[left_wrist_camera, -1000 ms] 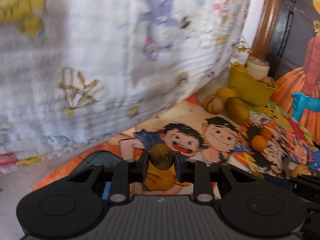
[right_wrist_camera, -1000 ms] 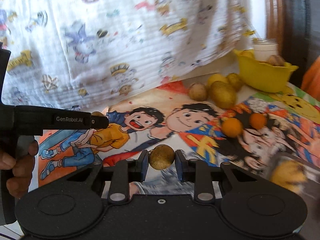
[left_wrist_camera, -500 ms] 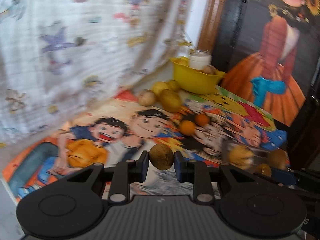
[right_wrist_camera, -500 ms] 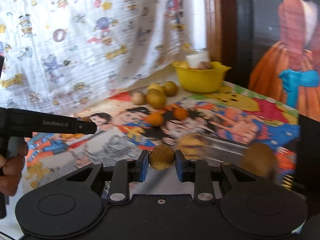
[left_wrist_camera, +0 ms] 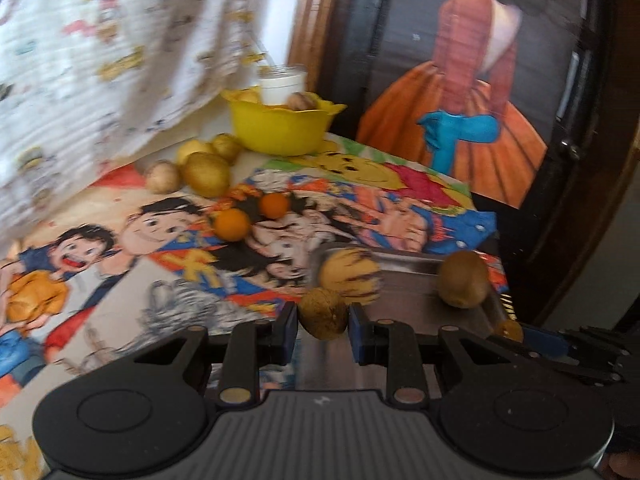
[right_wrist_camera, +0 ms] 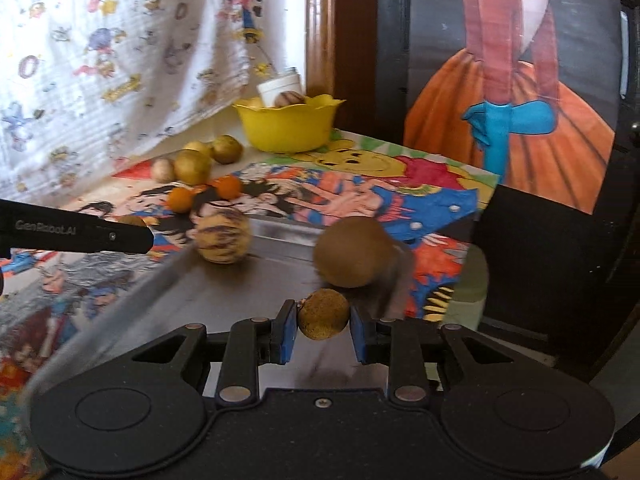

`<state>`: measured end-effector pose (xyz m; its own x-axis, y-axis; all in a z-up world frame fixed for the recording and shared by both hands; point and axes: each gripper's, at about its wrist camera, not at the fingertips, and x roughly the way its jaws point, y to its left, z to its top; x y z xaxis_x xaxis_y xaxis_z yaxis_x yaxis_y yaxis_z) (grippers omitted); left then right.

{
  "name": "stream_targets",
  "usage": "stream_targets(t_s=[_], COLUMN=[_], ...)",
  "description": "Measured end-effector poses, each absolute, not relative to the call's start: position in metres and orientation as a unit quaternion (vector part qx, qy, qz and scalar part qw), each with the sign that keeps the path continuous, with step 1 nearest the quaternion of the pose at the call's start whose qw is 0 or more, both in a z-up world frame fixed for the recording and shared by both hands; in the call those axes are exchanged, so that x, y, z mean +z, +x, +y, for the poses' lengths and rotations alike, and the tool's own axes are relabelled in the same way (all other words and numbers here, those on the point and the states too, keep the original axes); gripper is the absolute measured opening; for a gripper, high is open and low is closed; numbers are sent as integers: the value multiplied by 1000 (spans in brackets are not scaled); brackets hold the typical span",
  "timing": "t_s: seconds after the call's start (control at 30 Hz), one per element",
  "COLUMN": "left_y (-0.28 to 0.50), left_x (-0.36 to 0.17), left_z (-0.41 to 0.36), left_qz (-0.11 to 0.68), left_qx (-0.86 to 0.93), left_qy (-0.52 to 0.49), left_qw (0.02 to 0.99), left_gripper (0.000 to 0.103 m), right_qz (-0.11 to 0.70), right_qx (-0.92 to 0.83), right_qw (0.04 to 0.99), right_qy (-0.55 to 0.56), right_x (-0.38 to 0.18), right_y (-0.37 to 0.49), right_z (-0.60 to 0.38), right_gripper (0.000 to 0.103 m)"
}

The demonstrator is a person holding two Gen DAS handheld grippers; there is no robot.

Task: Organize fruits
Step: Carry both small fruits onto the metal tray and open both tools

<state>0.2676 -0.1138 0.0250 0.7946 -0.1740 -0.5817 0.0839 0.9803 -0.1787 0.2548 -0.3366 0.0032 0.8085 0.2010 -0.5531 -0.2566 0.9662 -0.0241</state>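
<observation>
Left wrist view: a bench (left_wrist_camera: 100, 316) covered in a bright cartoon-print cloth fills the scene, with a white cartoon-print curtain (left_wrist_camera: 100, 60) hanging behind it. Near its right end lies a flat grey metal tray (left_wrist_camera: 412, 300), apparently the collecting point for the sorting job, already carrying a yellow purple-striped melon-like fruit (left_wrist_camera: 349, 280) and a brown kiwi-like fruit (left_wrist_camera: 463, 279), well apart from each other. At the far edge stands a yellow scalloped plastic bowl (left_wrist_camera: 280, 132) holding more produce and a white jar (left_wrist_camera: 282, 87). Four yellowish-brown round fruits (left_wrist_camera: 206, 174) cluster just beside it, and two small oranges (left_wrist_camera: 232, 224) sit between that cluster and the tray.

The left gripper (left_wrist_camera: 323, 322) has its fingers clenched on a small brown speckled fruit (left_wrist_camera: 323, 313), poised at the tray's near edge. The right gripper (right_wrist_camera: 323, 326) likewise grasps a small round tan fruit (right_wrist_camera: 323, 314), held above the tray just in front of the kiwi-like one. Both pieces look ready for setting down in the tray's open middle, where neither would knock the resting fruit.
</observation>
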Motion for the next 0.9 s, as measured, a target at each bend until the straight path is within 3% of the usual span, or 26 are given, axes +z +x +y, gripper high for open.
stream_targets(t_s=[0.9], left_y=[306], left_x=[-13], left_z=[-146], left_qz=[347], left_qx=[-107], left_qy=[-39], left_qw=[931], left_gripper=[29], right_qz=[285], right_qx=[133], right_qw=[945], right_qy=[-90], right_x=[-20], right_y=[294], right_z=[-336], right_gripper=[30])
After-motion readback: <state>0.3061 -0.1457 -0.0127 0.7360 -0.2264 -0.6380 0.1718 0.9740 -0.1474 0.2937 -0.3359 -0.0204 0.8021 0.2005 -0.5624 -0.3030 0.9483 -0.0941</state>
